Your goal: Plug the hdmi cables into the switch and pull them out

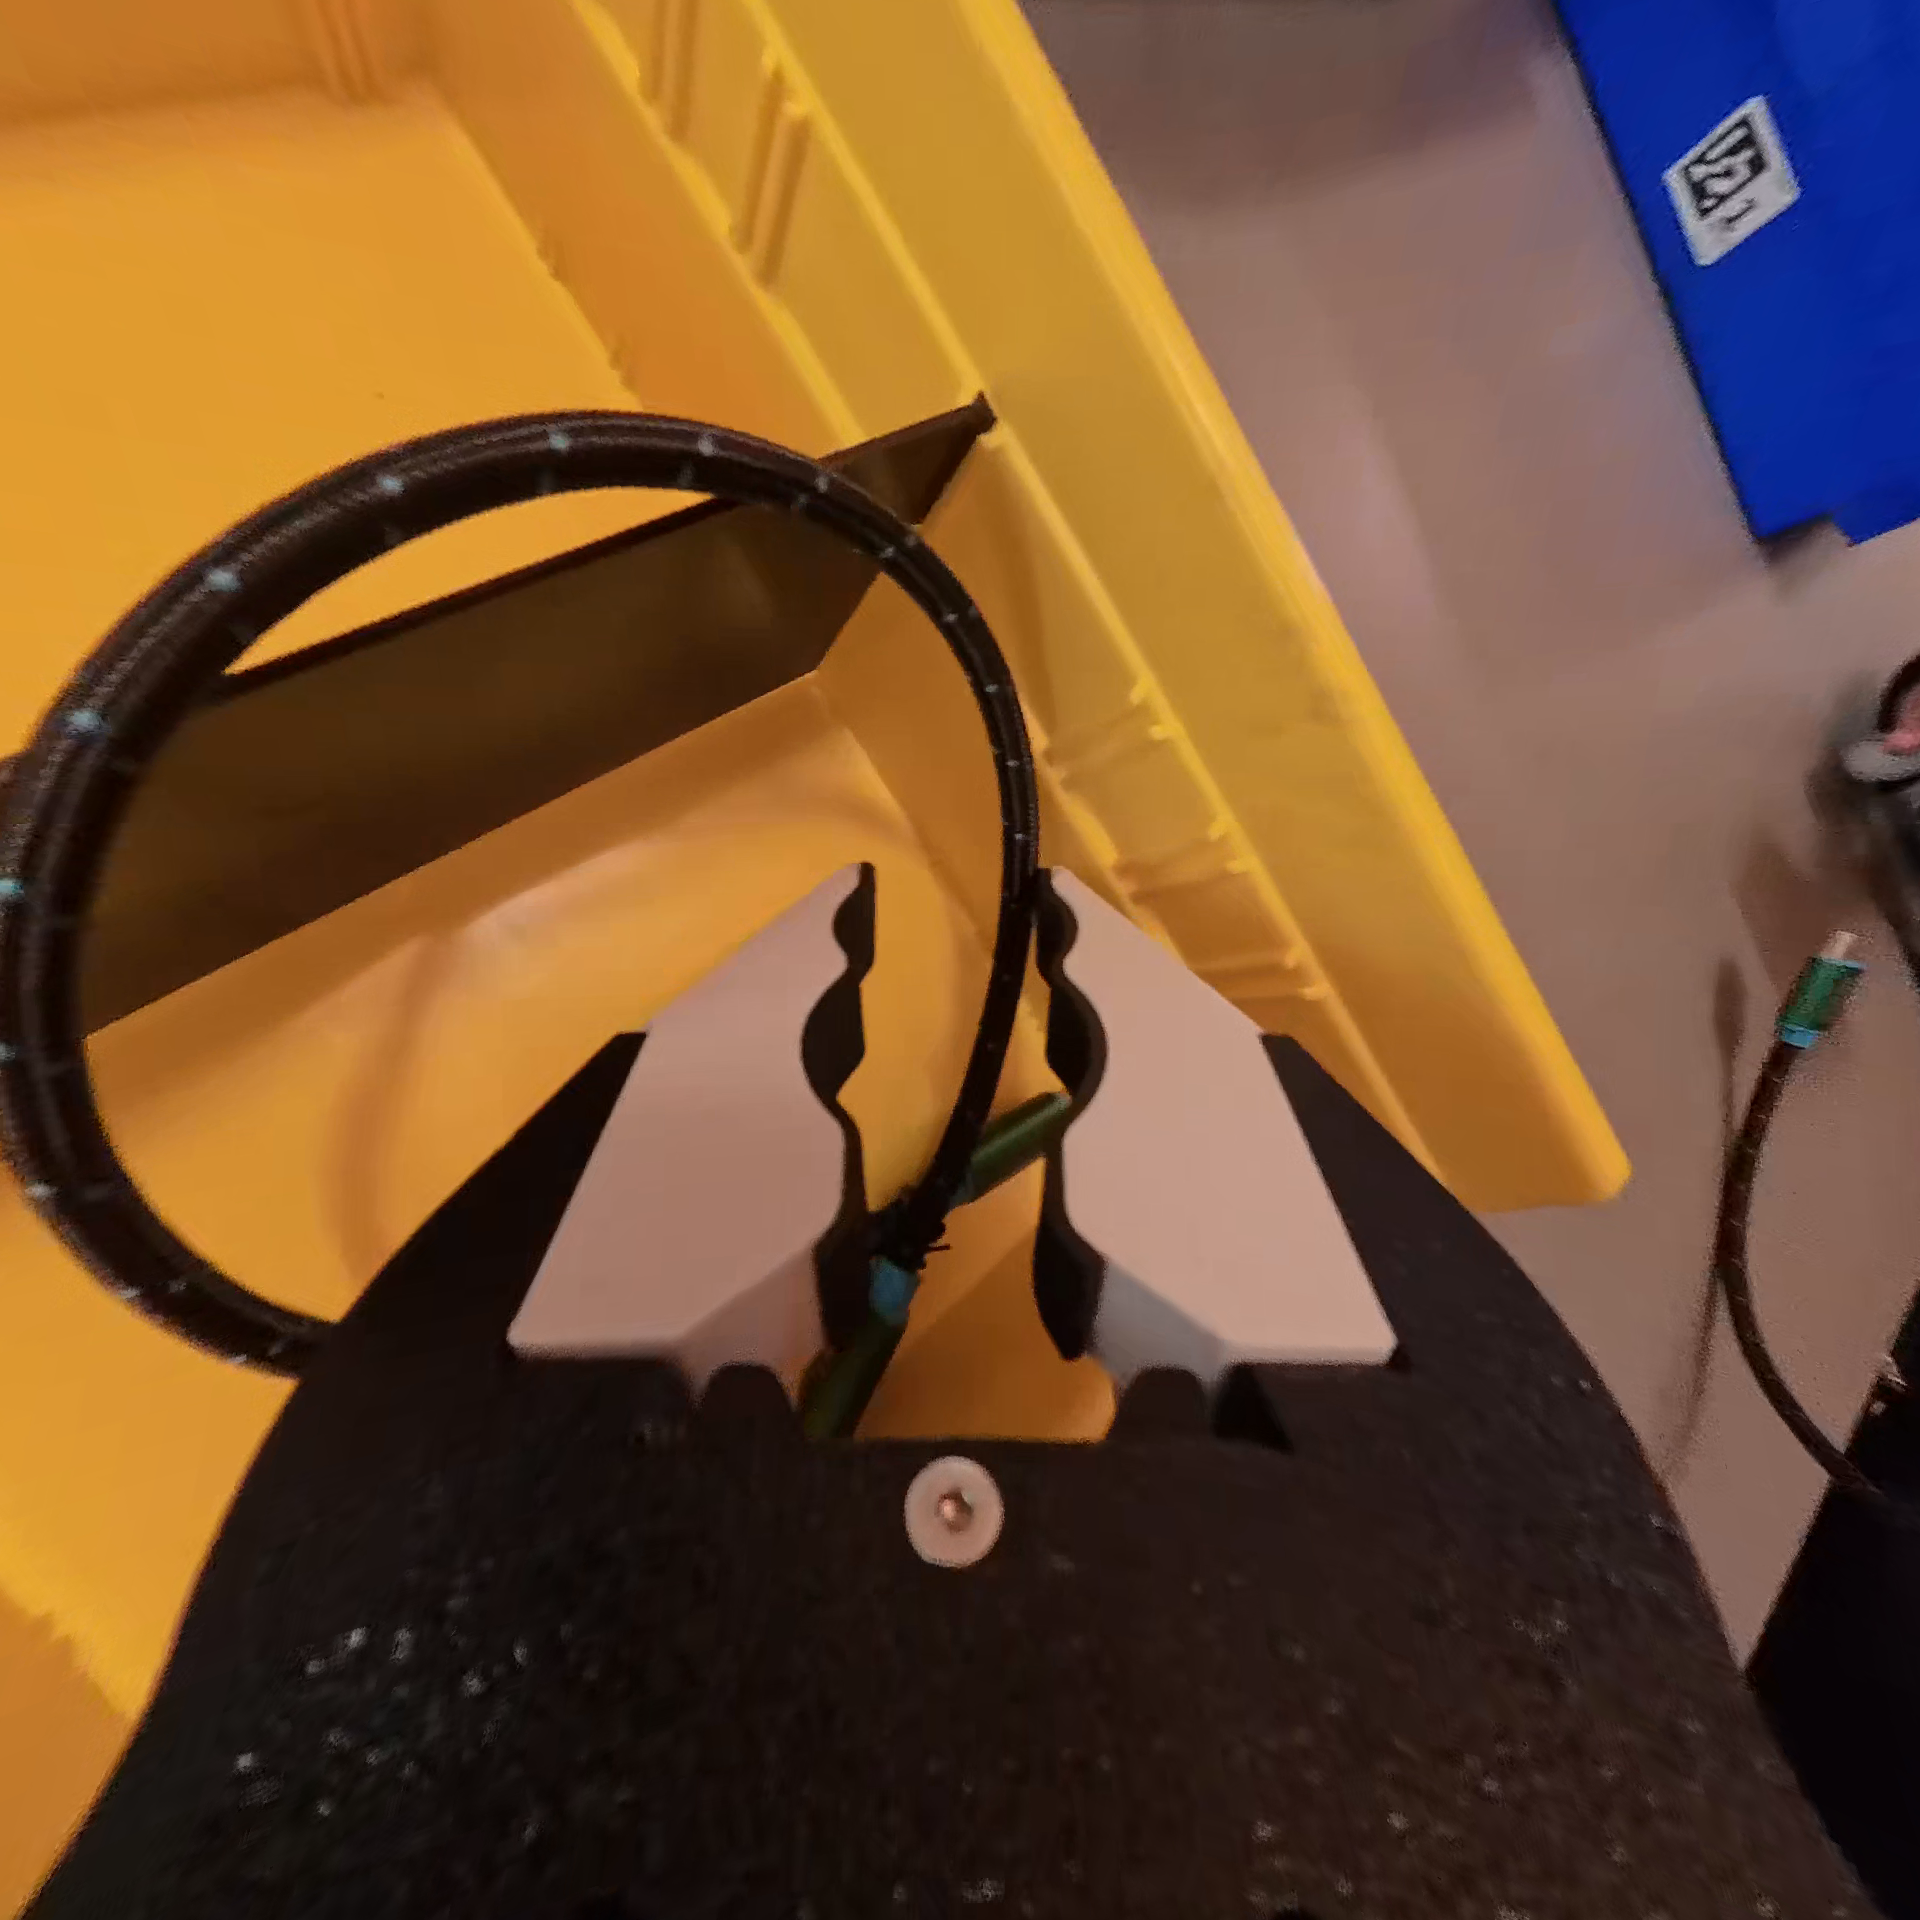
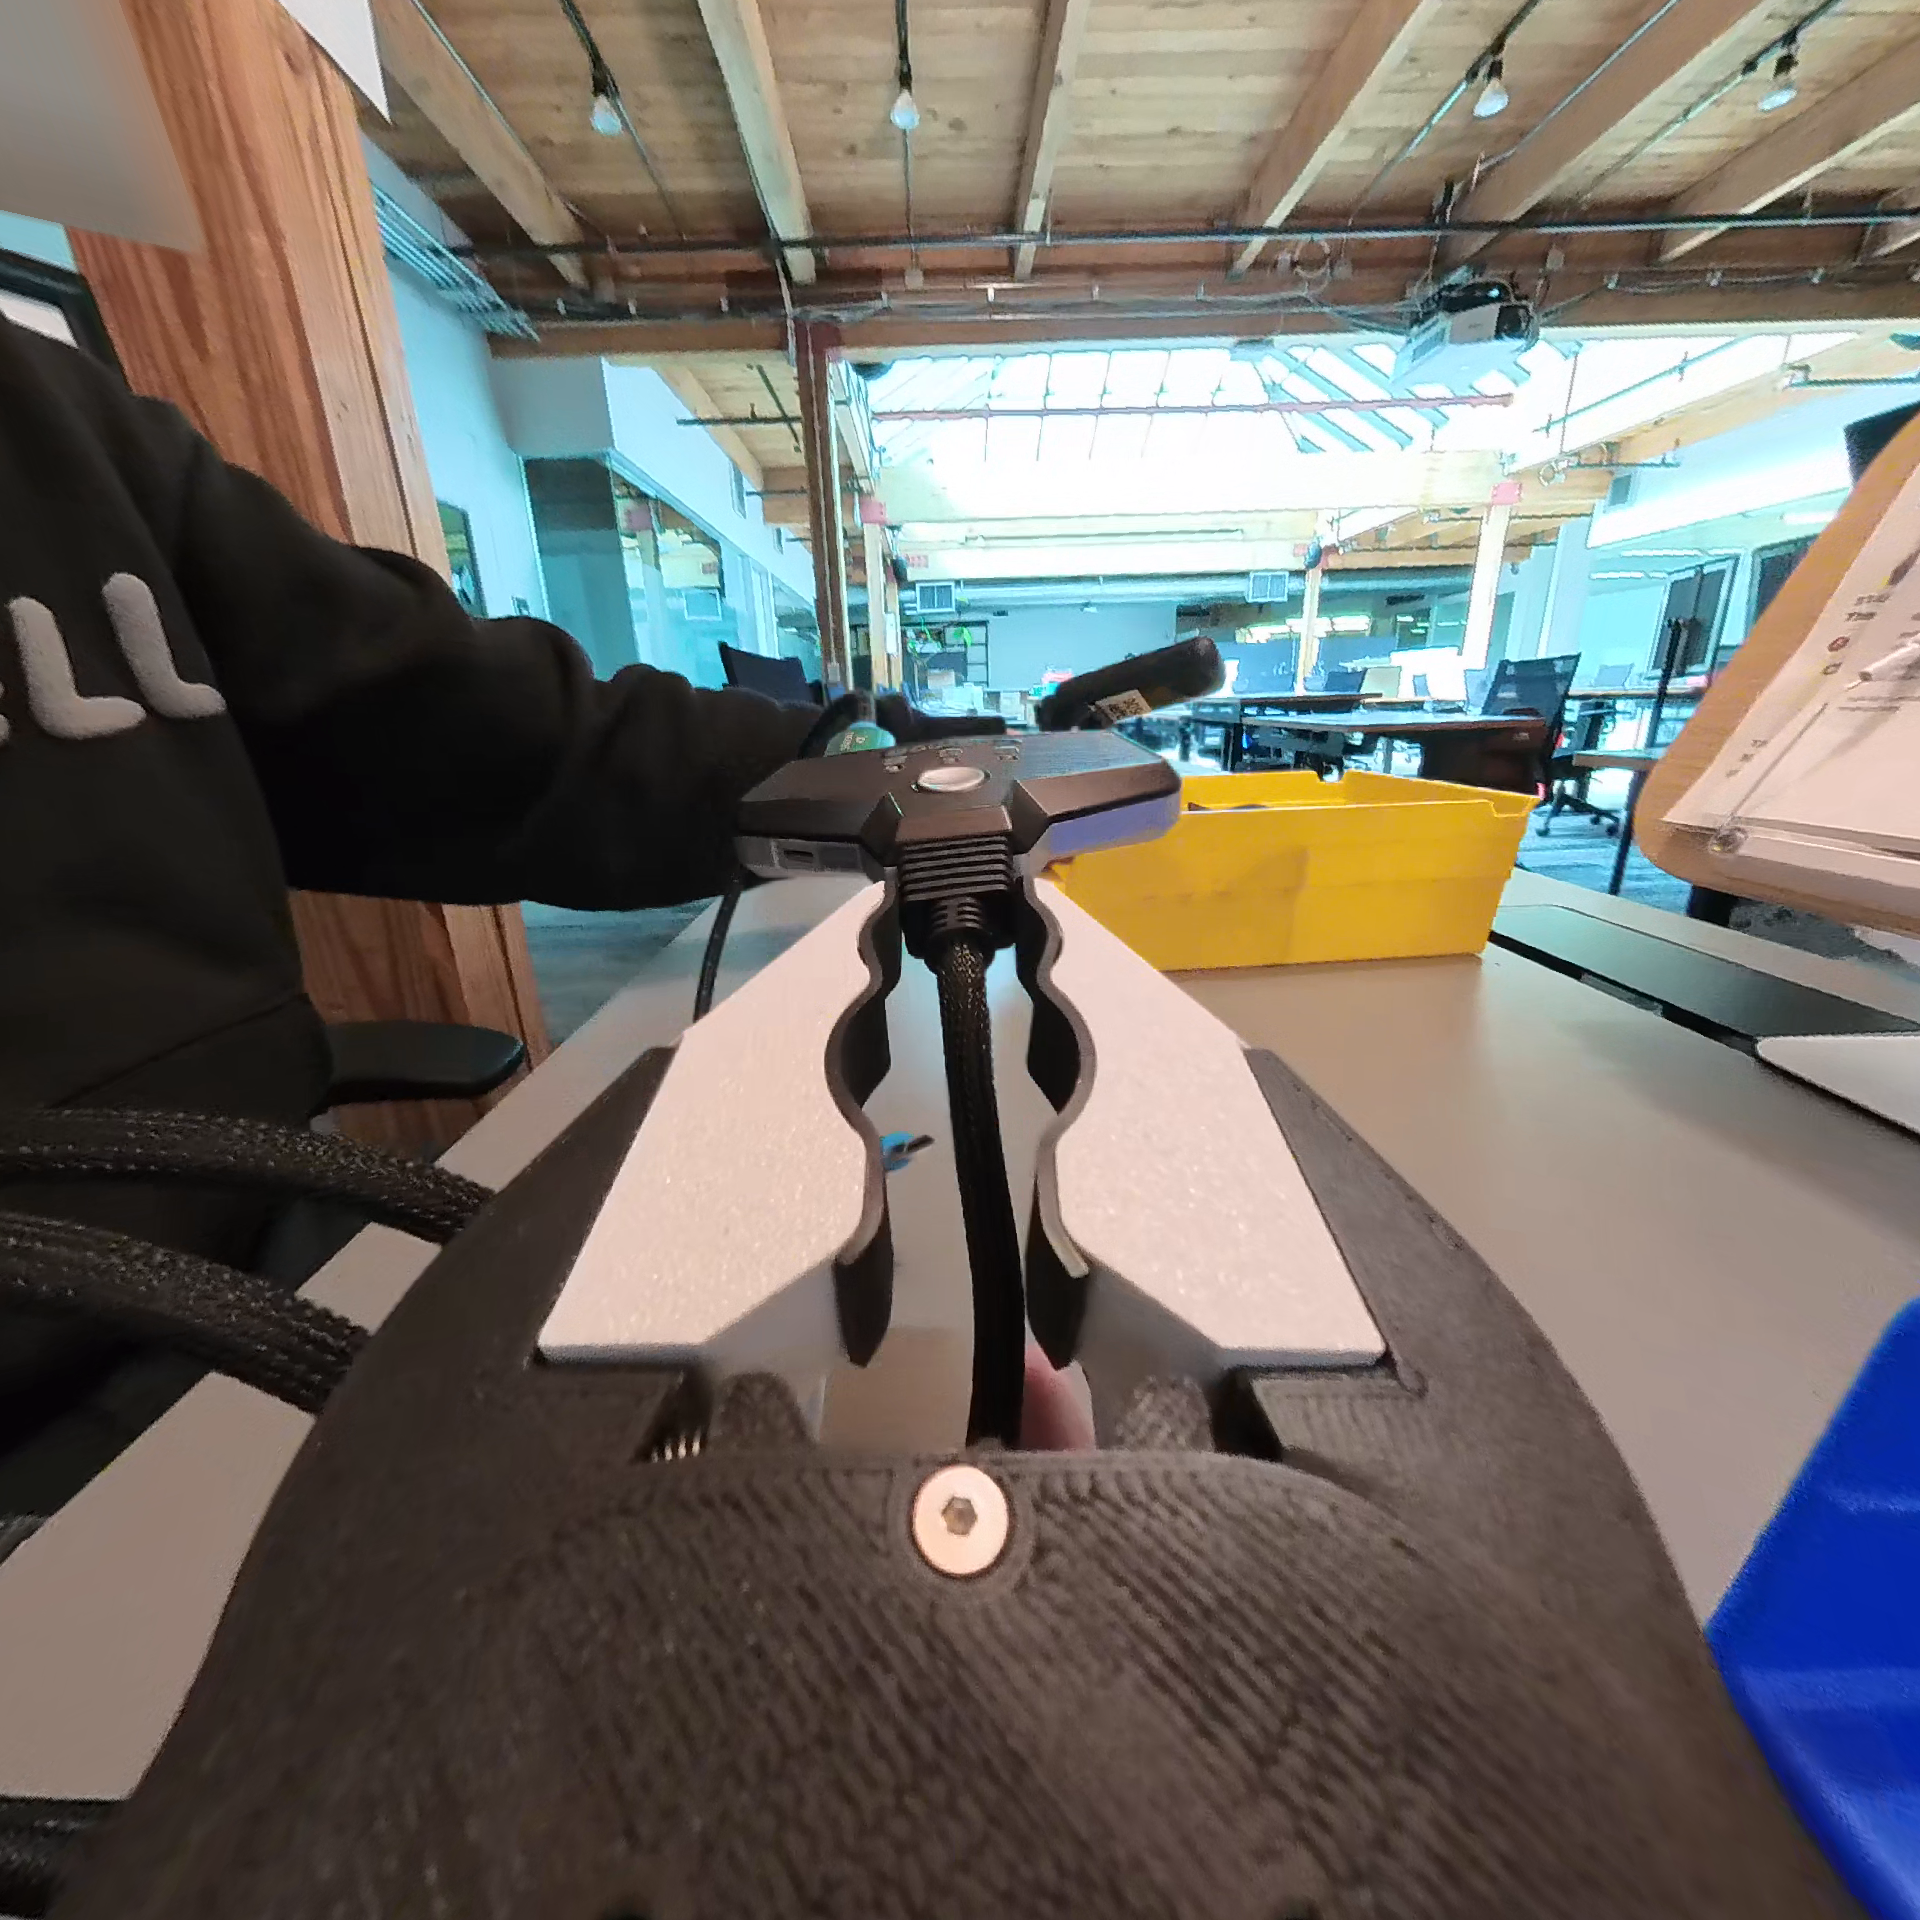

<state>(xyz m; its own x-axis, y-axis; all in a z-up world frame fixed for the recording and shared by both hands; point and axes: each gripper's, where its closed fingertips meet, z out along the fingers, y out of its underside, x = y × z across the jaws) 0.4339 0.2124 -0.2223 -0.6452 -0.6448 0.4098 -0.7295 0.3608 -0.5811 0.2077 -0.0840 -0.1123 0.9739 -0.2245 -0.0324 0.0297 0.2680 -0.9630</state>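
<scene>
My left gripper (image 1: 951,883) hangs over a yellow bin (image 1: 312,312) and looks shut on the green plug (image 1: 1013,1132) of a black braided HDMI cable (image 1: 582,436), which lies slantwise between the jaws. The cable curls in a loop above the bin. My right gripper (image 2: 961,894) is shut on the ribbed collar of the black switch (image 2: 956,790) and holds it level above the table, with the switch's own black cable (image 2: 971,1143) running back between the fingers. A second braided cable with a green plug (image 1: 1818,997) lies on the table to the right.
The yellow bin has a black divider (image 1: 468,707) and also shows in the right wrist view (image 2: 1299,883). A blue bin (image 1: 1766,260) stands beyond it. A person's black sleeve (image 2: 468,748) reaches behind the switch. A wooden post (image 2: 260,364) and a paper stand (image 2: 1818,727) flank the table.
</scene>
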